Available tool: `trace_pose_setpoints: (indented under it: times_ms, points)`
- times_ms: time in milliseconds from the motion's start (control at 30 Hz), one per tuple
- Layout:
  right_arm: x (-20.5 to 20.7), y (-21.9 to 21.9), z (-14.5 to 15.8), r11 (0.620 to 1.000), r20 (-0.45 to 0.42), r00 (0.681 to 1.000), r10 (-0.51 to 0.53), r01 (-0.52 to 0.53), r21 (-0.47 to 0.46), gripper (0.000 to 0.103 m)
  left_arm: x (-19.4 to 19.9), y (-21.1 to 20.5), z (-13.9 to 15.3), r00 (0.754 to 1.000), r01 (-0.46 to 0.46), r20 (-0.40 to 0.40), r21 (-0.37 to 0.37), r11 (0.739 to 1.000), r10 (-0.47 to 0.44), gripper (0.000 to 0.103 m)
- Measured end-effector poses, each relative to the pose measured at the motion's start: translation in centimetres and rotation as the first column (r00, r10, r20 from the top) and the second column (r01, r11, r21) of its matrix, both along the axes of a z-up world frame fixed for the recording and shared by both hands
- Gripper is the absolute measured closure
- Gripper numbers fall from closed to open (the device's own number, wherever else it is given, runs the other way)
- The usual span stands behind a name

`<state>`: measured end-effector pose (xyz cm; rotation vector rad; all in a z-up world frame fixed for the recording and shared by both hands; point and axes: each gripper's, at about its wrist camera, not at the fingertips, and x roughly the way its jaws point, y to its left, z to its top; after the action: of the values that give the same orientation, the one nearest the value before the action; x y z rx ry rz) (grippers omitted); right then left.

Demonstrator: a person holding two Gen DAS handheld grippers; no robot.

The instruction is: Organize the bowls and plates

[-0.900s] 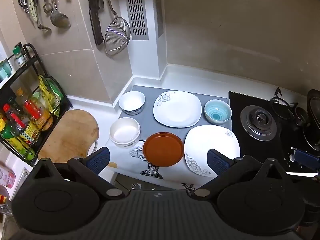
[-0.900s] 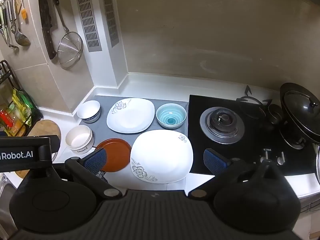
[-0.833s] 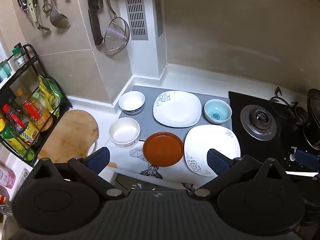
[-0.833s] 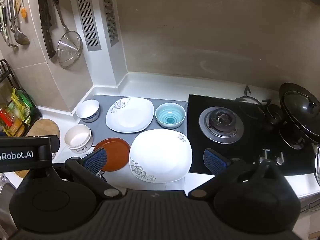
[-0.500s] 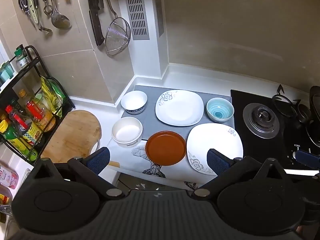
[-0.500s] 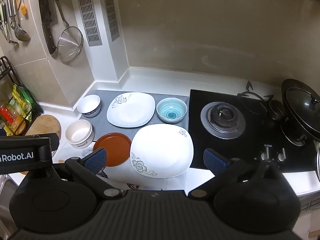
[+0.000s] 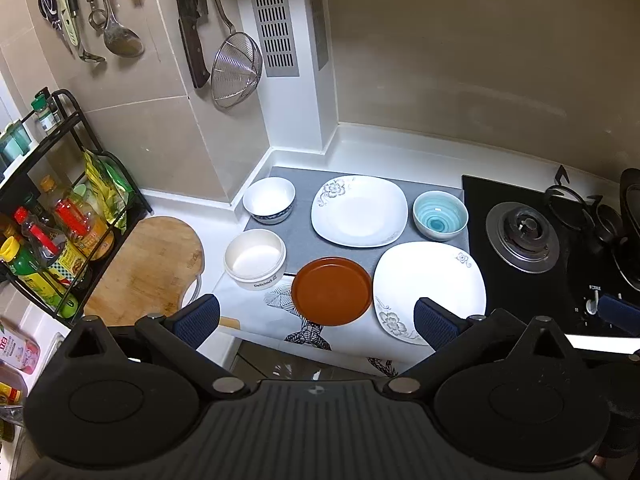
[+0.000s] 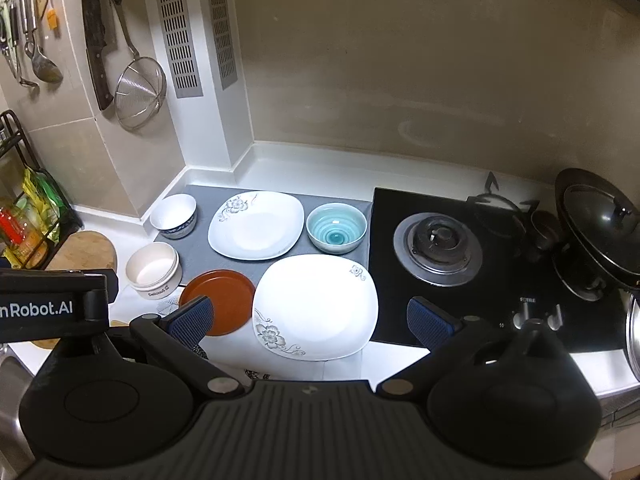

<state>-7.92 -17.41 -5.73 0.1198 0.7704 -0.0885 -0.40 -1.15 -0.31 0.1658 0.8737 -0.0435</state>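
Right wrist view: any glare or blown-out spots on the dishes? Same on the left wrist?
Right wrist view: the near white plate is washed out at its centre, only its flower print readable; the hob stays dark. Left wrist view: the same plate is bright but milder; the brown plate and teal bowl are evenly lit. Both views: fisheye bends the wall and counter edges; the corners are dim.

Cream bowl point(image 7: 255, 258) reads "Delicious"; left gripper point(image 8: 52, 308) body reads "nRobot.AI"; stove point(image 8: 528, 300) label unreadable.
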Motion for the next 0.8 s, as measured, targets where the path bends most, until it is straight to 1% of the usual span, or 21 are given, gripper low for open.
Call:
trace_pose_setpoints:
  times_ms: [233,367,433,567,800]
  points:
    - [-0.2,-0.2,0.0,1.0,-0.004,1.0,0.005,-0.005,0.023,0.0,-0.1,-0.5,0.0,1.0,-0.004,0.003,0.005,1.0,0.004,0.0]
    - [-0.5,0.4,0.0,0.999,-0.005,0.999,0.041,-0.041,0.024,0.0,-0.5,-1.0,-0.3,1.0,0.027,-0.012,0.0,1.0,-0.027,0.0]
    - [-0.6,0.5,0.0,0.999,-0.009,0.999,0.042,-0.041,0.016,0.0,-0.8,-1.1,-0.4,0.999,0.031,-0.013,0.001,1.0,-0.031,0.0]
    - [-0.7,0.2,-0.2,0.998,-0.021,0.999,0.041,-0.04,0.044,0.0,-1.2,-1.2,-0.5,0.999,0.035,-0.006,0.002,0.999,-0.035,0.0]
    - [-1.1,0.1,-0.3,0.998,-0.02,0.999,0.038,-0.037,0.051,0.0,-1.4,-1.0,-0.3,1.0,0.026,-0.009,-0.004,1.0,-0.026,0.0]
